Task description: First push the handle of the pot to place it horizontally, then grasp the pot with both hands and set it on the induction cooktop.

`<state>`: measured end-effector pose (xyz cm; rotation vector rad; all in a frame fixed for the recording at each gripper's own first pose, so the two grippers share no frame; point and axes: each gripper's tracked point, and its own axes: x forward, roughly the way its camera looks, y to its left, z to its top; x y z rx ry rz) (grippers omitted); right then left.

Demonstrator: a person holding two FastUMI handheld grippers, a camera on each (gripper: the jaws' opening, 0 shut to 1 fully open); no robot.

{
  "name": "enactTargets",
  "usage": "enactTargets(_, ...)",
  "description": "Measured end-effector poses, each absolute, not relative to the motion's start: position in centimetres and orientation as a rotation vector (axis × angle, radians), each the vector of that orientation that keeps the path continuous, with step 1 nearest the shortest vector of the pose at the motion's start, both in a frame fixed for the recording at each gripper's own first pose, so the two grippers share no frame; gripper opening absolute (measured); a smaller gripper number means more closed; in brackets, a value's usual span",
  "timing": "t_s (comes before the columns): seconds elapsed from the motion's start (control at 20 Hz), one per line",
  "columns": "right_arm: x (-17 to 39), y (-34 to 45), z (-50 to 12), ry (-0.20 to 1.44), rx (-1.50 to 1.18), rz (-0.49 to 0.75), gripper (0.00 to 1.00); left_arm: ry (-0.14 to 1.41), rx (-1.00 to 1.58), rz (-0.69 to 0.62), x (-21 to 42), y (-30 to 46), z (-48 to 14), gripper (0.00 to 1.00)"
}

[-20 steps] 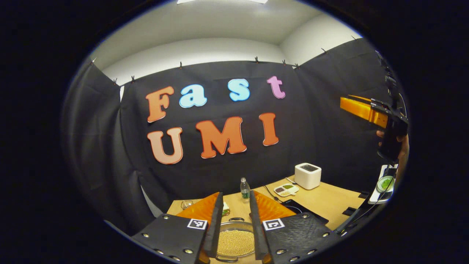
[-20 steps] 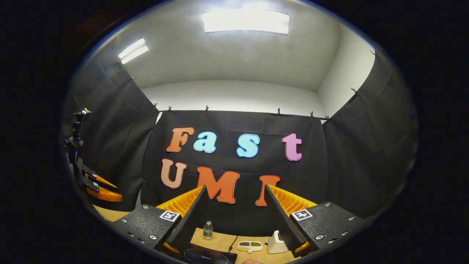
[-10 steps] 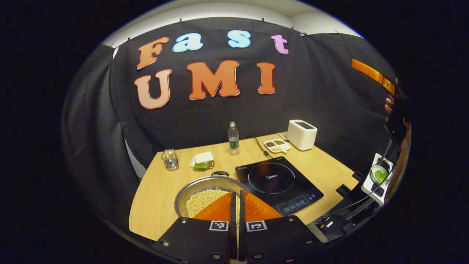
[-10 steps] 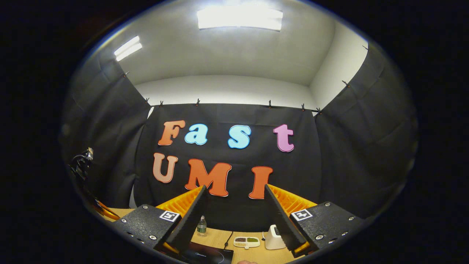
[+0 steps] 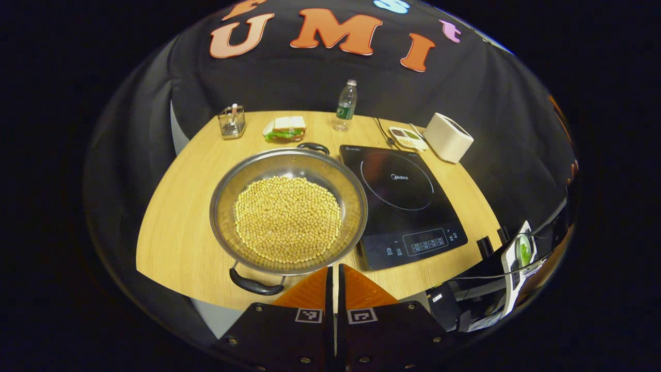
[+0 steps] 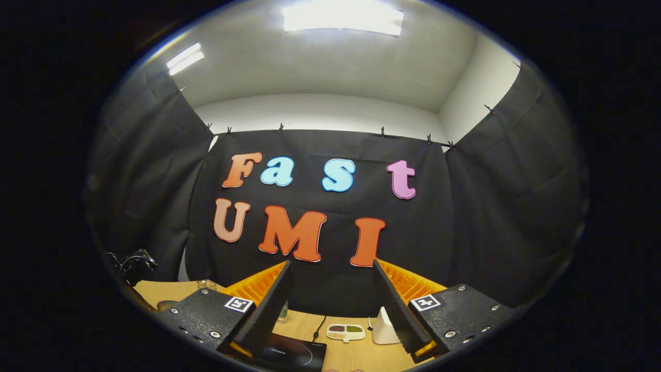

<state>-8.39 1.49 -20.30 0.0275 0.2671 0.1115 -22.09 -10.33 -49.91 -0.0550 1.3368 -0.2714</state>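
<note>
A steel pot (image 5: 224,206) full of yellow beans sits on the wooden table (image 5: 175,227) in the left gripper view. One black handle (image 5: 256,284) points toward me and the other (image 5: 313,147) points away. The black induction cooktop (image 5: 405,201) lies right beside the pot, on its right. My left gripper (image 5: 335,269) hovers shut and holding nothing above the pot's near rim, a little right of the near handle. In the right gripper view my right gripper (image 6: 330,266) is open, held high and facing the back wall, with a corner of the cooktop (image 6: 289,356) below it.
At the back of the table stand a glass holder (image 5: 231,121), a sandwich (image 5: 284,129), a water bottle (image 5: 346,103), a small divided dish (image 5: 408,138) and a white toaster (image 5: 448,137). A cable runs behind the cooktop. Black stands and a green item (image 5: 522,253) sit off the table's right edge.
My left gripper went from open to shut and tipped downward, so it now looks down on the pot and cooktop. The right gripper stayed open and tilted down slightly.
</note>
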Motion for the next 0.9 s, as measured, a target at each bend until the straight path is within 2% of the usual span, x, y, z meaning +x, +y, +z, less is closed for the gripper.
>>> enactTargets(0.25, -9.0, 1.5, -22.5, 0.295, 0.032, 0.114, 0.95, 1.476, -0.146, -0.213, -25.3, -9.3, -52.7, 0.03)
enactTargets(0.6, -9.1, 2.4, -24.5, 0.327, 0.040, 0.126, 0.95, 1.553, -0.176, -0.105, -26.0, -6.8, -56.0, 0.03)
enactTargets(0.9, -9.6, 3.3, -25.5, 0.334, -0.017, 0.146, 0.95, 1.561, -0.210, -0.049, -25.0, -3.9, -56.7, 0.01)
